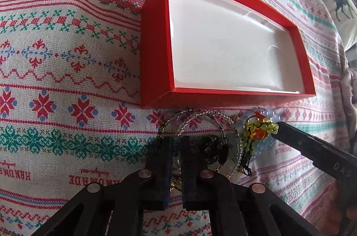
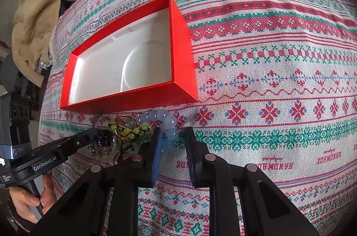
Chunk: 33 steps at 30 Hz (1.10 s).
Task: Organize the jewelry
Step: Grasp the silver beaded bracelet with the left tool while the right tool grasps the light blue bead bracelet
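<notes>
Red box point(image 2: 142, 100) walls the tangled jewelry pile point(image 2: 125, 131) on the tablecloth point(image 2: 267, 102)

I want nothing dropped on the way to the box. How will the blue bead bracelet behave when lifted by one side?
The bracelet is a strung loop of round beads, so it will probably sag and swing. The glossy beads may slip between pads. It touches the tangled jewelry pile, so a neighbour might drag along.

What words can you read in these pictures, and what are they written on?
"HANDMADE", upside down, woven many times into the tablecloth.
"GenRobot.AI" on the left tongs.
"DAS" on the right tongs; any further letters are cut off.
Script beside each "HANDMADE": too small to read.
Red box: no words.
</notes>
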{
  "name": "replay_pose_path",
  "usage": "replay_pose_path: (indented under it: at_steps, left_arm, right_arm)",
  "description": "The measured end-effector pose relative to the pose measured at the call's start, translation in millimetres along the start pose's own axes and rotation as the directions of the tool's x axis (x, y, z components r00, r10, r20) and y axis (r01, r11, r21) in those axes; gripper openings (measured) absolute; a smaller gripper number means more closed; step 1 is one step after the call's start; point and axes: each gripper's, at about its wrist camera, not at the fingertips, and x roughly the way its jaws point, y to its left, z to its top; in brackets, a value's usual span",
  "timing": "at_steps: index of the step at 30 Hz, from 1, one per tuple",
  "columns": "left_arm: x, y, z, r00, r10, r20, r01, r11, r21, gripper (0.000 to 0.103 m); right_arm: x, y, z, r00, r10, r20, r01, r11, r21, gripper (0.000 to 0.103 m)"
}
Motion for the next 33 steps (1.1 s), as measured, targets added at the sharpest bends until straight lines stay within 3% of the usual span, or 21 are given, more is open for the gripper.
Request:
replay_pose_path:
  at_steps: [3, 9, 15, 26, 33]
  left_arm:
    - [-3, -3, -2, 1.000, 0.009, 0.009, -0.010, 1.000, 0.016, 0.001]
    - [-21, -10, -7, 0.999, -0.003, 0.053, 0.000, 0.999, 0.053, 0.001]
    - [-48, -22, -14, 0.992, -0.017, 0.122, 0.004, 0.994, 0.106, 0.001]
    - [-95, -35, -21, 0.968, -0.054, 0.243, 0.011, 0.984, 0.177, 0.000]
    - [-103, -53, -16, 0.951, -0.019, 0.309, -0.045, 0.979, 0.200, 0.000]
  right_arm:
    - [1, 0, -1, 1.000, 0.001, 0.002, -0.001, 1.000, -0.006, 0.012]
    - [-13, 2, -8, 1.000, 0.010, 0.013, -0.010, 1.000, -0.016, 0.012]
    - [-40, 16, -17, 0.997, 0.010, 0.077, -0.003, 0.996, -0.092, 0.012]
    - [-87, 39, -30, 0.981, 0.017, 0.194, 0.015, 0.987, -0.158, 0.012]
    - [-112, 43, -25, 0.968, 0.039, 0.249, -0.003, 0.990, -0.143, 0.012]
